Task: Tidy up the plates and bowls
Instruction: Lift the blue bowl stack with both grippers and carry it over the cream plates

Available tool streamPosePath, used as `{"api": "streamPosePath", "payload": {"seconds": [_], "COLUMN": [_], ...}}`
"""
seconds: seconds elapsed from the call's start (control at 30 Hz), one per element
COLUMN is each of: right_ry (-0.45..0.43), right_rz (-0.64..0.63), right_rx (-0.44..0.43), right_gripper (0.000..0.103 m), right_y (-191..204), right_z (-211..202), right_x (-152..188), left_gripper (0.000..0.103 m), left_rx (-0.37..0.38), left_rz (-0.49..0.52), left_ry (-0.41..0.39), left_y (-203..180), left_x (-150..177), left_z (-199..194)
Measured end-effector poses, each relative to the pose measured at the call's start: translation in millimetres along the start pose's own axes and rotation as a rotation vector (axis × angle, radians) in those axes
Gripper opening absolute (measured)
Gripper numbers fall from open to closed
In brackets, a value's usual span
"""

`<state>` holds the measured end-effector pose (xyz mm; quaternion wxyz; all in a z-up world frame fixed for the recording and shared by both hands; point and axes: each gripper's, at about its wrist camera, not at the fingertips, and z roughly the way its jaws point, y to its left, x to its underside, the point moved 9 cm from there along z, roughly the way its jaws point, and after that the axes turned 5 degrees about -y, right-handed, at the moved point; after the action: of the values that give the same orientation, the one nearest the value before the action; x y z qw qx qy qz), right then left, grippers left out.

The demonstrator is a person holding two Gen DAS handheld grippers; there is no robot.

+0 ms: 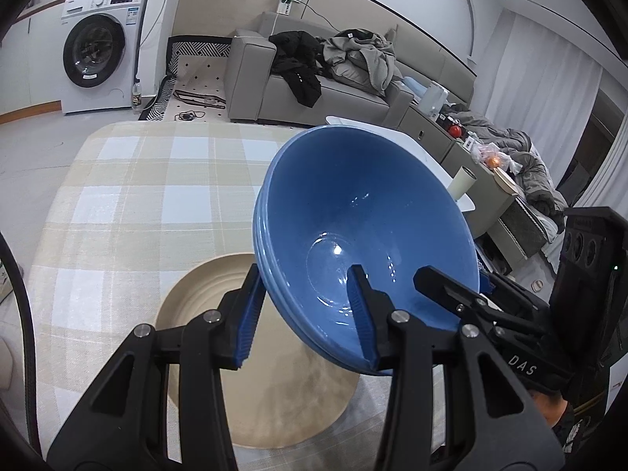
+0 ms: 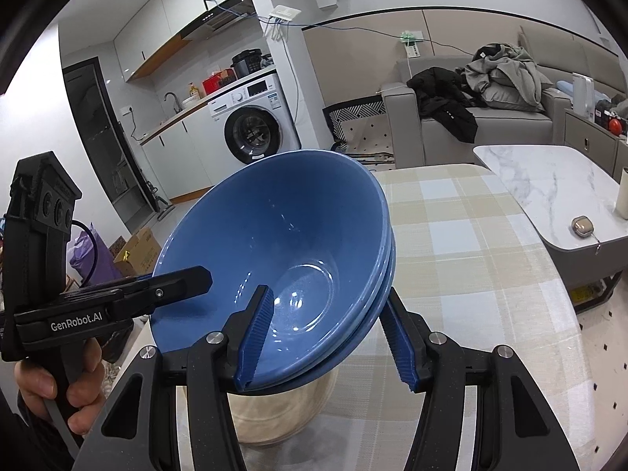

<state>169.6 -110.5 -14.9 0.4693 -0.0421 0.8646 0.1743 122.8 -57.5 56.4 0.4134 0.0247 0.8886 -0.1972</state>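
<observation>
Both grippers were clamped on the stack of blue bowls [image 1: 365, 231], held tilted in the air above the beige plate [image 1: 259, 388] on the checked tablecloth [image 1: 129, 180]. Left gripper [image 1: 304, 314] pinched the near rim, one finger inside the top bowl and one outside under the stack; right gripper [image 2: 327, 337] gripped the opposite rim the same way. Washing machine [image 2: 253, 125] and grey sofa [image 1: 274, 78] sat well behind

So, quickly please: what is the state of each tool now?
Left tool: closed on the rim of the stacked blue bowls.
Right tool: closed on the same bowls' rim.
</observation>
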Motion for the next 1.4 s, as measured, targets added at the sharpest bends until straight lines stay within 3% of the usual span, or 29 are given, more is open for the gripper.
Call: {"api": "streamPosePath", "payload": {"seconds": [0.37, 0.8, 1.4], "right_ry": [0.040, 0.095, 0.146], "right_rz": [-0.032, -0.046, -0.044], "right_rx": [-0.031, -0.054, -0.049], "right_gripper": [0.057, 0.057, 0.057], "right_y": [29.2, 53.0, 58.6], "right_z": [18.7, 43.6, 60.6], "right_x": [6.9, 21.5, 27.7], "left_gripper": [0.039, 0.039, 0.040], "left_rx": [-0.033, -0.068, -0.075], "left_rz": [-0.046, -0.095, -0.115], "left_ry": [-0.005, 0.019, 0.060], "left_y": [35.8, 73.4, 88.8], "left_x": [6.8, 19.5, 32.1], "left_z": [-11.8, 0.7, 22.9]}}
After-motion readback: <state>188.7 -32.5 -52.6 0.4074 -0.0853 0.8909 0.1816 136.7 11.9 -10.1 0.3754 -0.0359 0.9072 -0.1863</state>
